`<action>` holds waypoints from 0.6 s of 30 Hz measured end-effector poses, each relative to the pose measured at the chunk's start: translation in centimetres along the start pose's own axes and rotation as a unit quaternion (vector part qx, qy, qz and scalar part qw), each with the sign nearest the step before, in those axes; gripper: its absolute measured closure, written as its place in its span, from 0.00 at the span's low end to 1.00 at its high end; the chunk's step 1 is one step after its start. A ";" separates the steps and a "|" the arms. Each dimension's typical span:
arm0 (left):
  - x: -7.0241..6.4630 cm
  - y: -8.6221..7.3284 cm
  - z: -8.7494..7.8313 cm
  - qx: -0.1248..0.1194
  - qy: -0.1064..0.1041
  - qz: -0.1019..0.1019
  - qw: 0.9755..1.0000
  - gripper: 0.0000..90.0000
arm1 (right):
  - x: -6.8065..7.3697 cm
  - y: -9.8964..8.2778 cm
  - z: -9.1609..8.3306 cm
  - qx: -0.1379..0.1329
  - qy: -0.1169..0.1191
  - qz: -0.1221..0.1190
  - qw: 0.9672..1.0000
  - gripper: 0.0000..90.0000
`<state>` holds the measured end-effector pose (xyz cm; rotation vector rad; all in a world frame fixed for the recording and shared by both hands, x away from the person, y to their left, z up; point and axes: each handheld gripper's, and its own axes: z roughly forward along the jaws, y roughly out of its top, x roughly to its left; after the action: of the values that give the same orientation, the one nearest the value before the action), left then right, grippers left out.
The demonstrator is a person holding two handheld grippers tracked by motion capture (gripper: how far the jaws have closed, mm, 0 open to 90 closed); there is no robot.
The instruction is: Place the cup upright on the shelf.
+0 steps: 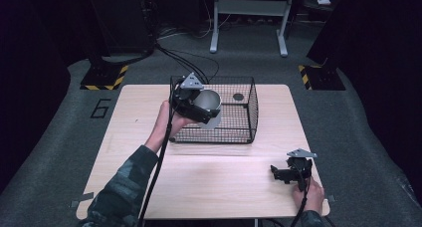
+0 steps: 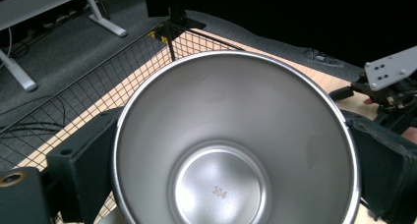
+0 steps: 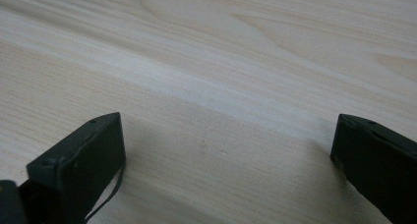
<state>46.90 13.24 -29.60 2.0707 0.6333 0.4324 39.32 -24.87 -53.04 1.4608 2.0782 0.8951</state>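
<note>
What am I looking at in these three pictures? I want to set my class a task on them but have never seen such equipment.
No robot here: a person at a wooden table holds a hand-operated two-jaw gripper in each hand. The high view comes from a fixed camera above the table. The other two come from cameras riding on the grippers, looking along their black jaws.

The left gripper grips a shiny steel cup by its sides, tilted over the black wire basket on the table; its camera looks straight into the cup, where "304" is stamped on the bottom. A small dark round thing lies in the basket; I cannot tell what it is.

The right gripper rests near the table's front right corner, jaws apart and holding nothing.
</note>
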 end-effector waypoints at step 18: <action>2.2 0.4 3.8 0.024 0.009 -0.013 1.000 0.07 | 0.0 0.0 0.0 0.001 -0.001 0.000 1.000 0.00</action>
<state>50.72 11.82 -31.17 2.1038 0.6863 0.4262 39.33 -24.87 -53.04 1.4611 2.0782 0.8928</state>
